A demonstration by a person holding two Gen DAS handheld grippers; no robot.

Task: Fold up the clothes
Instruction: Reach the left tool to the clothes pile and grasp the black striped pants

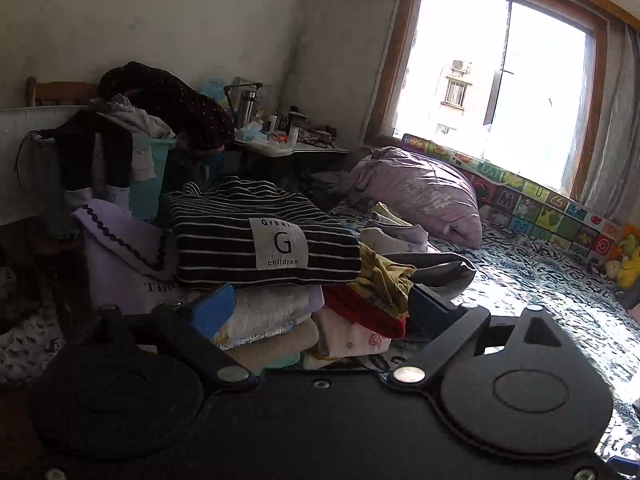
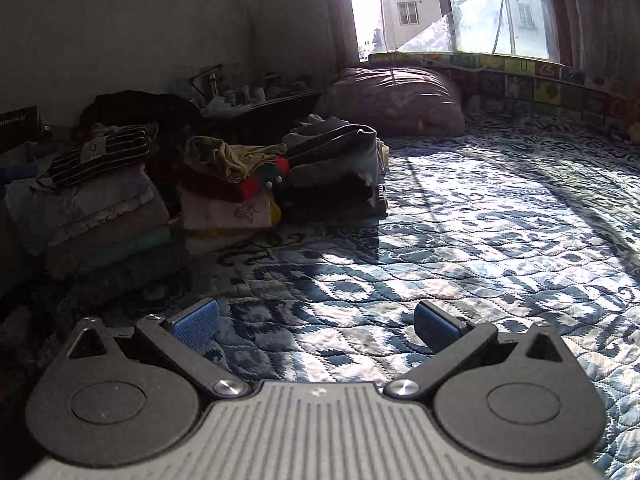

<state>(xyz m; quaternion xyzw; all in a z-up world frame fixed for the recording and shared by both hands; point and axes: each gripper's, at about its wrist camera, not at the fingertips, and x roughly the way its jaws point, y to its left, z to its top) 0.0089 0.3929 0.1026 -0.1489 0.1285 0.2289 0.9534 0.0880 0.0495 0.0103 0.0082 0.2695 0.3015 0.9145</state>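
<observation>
A folded black knit top with white stripes (image 1: 256, 240) lies flat atop a stack of folded clothes (image 1: 276, 320) on the bed.

Striped top (image 1: 264, 240) on top of left clothes stack (image 2: 100, 216); second stack (image 2: 232, 196) to its right; pillow (image 1: 424, 192) behind, all on bed (image 2: 460, 240); window (image 1: 500, 80) beyond.

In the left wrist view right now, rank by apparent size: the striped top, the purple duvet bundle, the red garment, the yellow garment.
1. Striped top, nearest the camera, so perhaps flattered.
2. Purple duvet bundle, close behind; farther off, likely bigger in reality.
3. and 4. Red garment and yellow garment: similar, both partly hidden, unranked.
</observation>
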